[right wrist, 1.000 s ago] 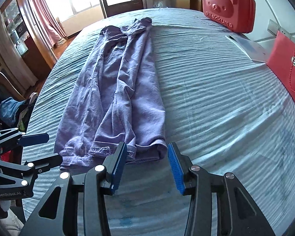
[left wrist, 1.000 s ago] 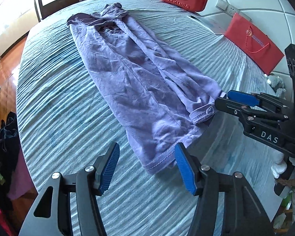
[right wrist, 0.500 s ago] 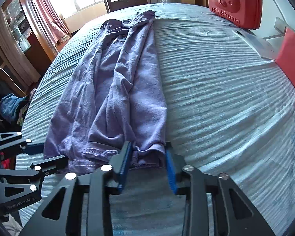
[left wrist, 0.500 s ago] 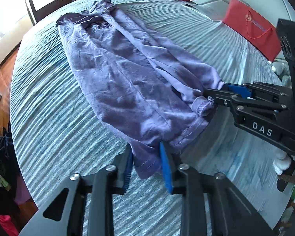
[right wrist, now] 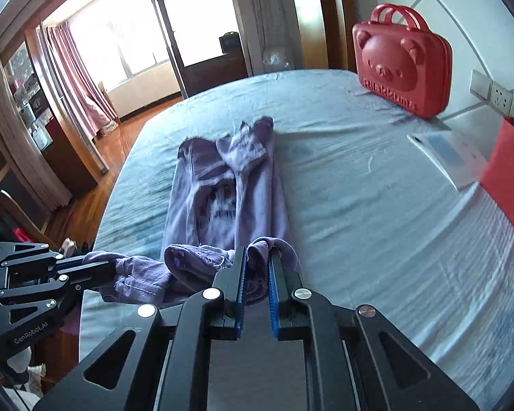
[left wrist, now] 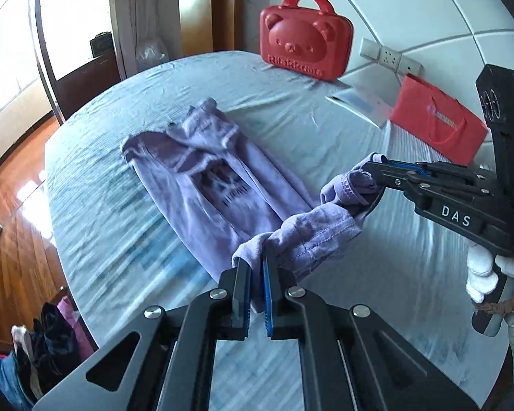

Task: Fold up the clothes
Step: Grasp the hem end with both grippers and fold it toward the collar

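A purple shirt [left wrist: 216, 185] folded into a long strip lies on the blue bedsheet [left wrist: 120, 239]; it also shows in the right wrist view [right wrist: 222, 198]. My left gripper [left wrist: 256, 267] is shut on the near left corner of its hem. My right gripper [right wrist: 257, 257] is shut on the near right corner, and it shows in the left wrist view [left wrist: 377, 167]. The left gripper shows in the right wrist view [right wrist: 99, 267]. Both hold the hem lifted above the bed, while the collar end rests flat on the sheet.
A red bear-shaped case [left wrist: 305, 48] stands at the far edge of the bed by the wall. A red paper bag [left wrist: 435, 123] and a white booklet [left wrist: 356, 106] lie at the right. Clothes [left wrist: 51, 342] are piled beside the bed at the lower left.
Both grippers closed on the shirt's hem corners and lifted them off the bed, carrying the hem toward the collar end.
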{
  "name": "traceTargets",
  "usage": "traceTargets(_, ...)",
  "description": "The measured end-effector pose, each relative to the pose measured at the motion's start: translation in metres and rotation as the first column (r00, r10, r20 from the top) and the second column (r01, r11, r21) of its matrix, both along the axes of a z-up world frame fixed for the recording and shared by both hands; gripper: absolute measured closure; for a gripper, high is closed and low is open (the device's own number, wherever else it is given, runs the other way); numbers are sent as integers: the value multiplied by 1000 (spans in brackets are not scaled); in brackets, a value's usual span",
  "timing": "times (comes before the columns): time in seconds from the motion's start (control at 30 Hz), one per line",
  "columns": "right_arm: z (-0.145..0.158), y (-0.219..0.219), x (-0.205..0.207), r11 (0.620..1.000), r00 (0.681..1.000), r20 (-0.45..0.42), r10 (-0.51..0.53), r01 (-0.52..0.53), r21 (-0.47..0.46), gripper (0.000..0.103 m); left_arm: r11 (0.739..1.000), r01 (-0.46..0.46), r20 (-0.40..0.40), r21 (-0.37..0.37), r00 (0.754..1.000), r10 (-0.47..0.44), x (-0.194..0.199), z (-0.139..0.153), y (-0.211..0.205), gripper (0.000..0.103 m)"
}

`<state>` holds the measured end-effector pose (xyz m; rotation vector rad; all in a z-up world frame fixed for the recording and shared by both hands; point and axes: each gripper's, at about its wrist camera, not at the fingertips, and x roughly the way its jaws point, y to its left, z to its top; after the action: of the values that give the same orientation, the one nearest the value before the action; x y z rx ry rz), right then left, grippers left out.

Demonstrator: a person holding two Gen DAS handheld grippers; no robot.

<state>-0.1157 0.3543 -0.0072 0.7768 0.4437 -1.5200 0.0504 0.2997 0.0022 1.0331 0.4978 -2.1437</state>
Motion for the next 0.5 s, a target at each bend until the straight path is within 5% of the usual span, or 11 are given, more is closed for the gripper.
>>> traceTargets(0.2, 14, -145, 10, 999, 998, -33, -50, 50, -22, 92, 999, 38, -5, 32, 999, -38, -2, -10, -165, 99)
traceTargets(0.43, -26, -295, -2, 979, 991, -18, -131, 132, 152, 89, 986, 59, 46, 159, 997, -67, -16, -49, -285, 97)
traceTargets(0.47, -29, -305, -5, 976, 989, -20, -146, 148, 157, 89, 980, 63, 51, 187, 996, -73, -17, -55, -295, 95)
traceTargets(0.5, -29, -311, -7, 973, 986, -19, -164, 165, 160, 84, 975, 69, 54, 213, 995, -82, -17, -60, -303, 82)
